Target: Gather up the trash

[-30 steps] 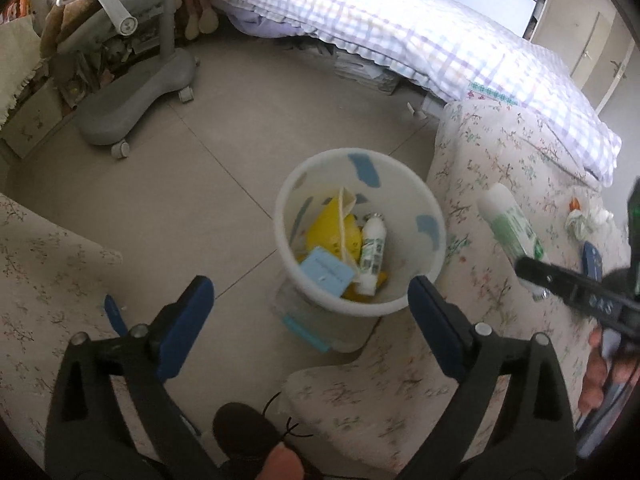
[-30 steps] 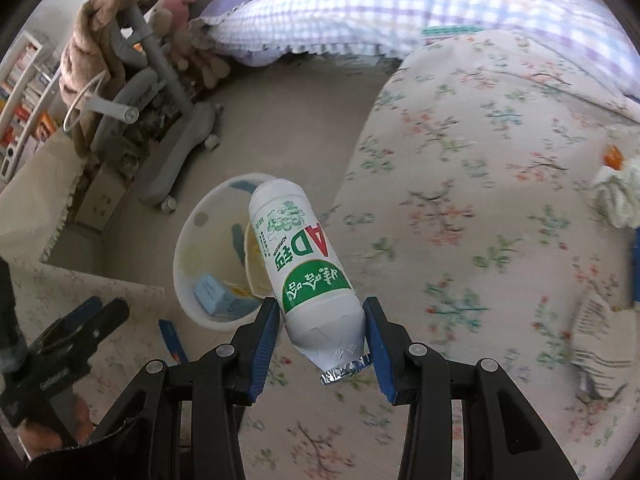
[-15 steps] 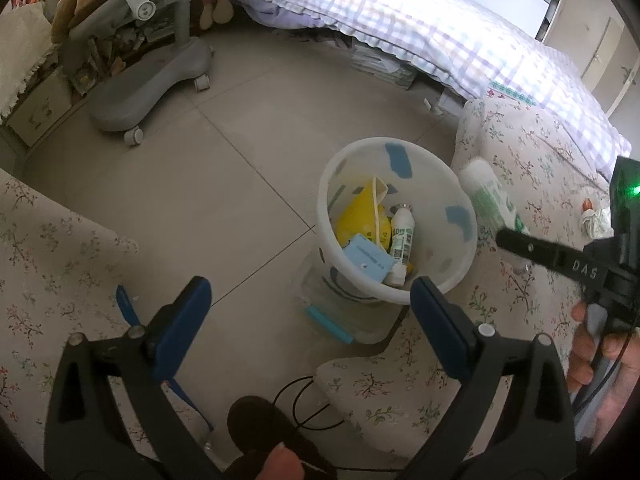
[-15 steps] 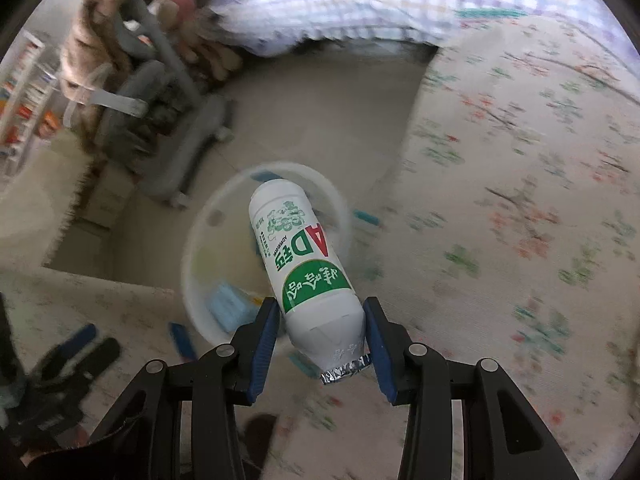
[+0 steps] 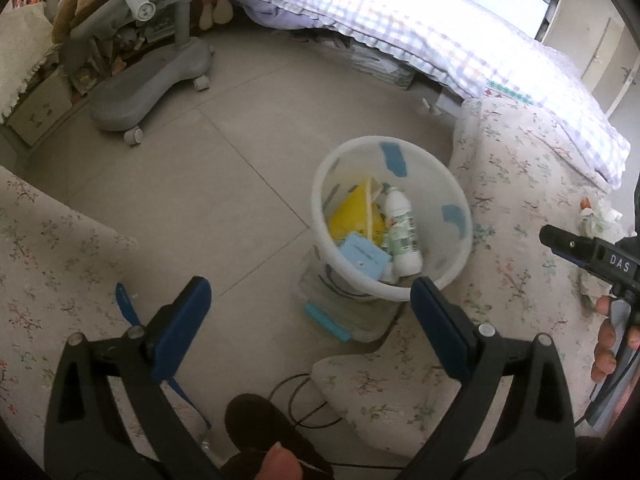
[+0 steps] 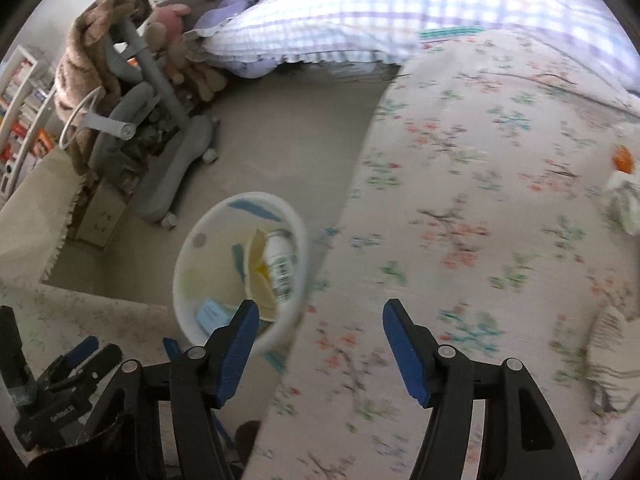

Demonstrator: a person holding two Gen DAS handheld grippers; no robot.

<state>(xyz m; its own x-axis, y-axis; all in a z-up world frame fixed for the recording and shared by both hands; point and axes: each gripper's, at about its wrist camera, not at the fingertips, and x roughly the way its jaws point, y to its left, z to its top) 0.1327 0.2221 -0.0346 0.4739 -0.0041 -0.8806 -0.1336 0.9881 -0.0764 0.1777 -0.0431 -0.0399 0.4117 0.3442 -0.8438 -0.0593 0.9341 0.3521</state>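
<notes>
A white trash bin (image 5: pixel 456 264) stands on the floor beside a floral-covered seat. Inside lie a white bottle with a green label (image 5: pixel 402 236), a yellow wrapper (image 5: pixel 348 218) and a blue card (image 5: pixel 362 258). The right wrist view shows the same bin (image 6: pixel 182 276) with the bottle (image 6: pixel 280 266) in it. My right gripper (image 6: pixel 318 330) hangs above the bin's near rim, its jaws opening with nothing between them. My left gripper (image 5: pixel 310 304) is open and empty, above the floor in front of the bin. Crumpled tissue and an orange scrap (image 6: pixel 622 188) lie on the floral cover.
A grey wheeled chair base (image 5: pixel 152 76) stands at the far left. A bed with a checked quilt (image 5: pixel 420 28) runs along the back. The floral cover (image 6: pixel 480 220) fills the right side. A cable (image 5: pixel 304 396) and a shoe (image 5: pixel 260 424) lie by the bin.
The right gripper has let go of the green-labelled bottle, which now lies in the bin. Its jaws have spread apart. The left gripper's view has shifted slightly, with the bin further right.
</notes>
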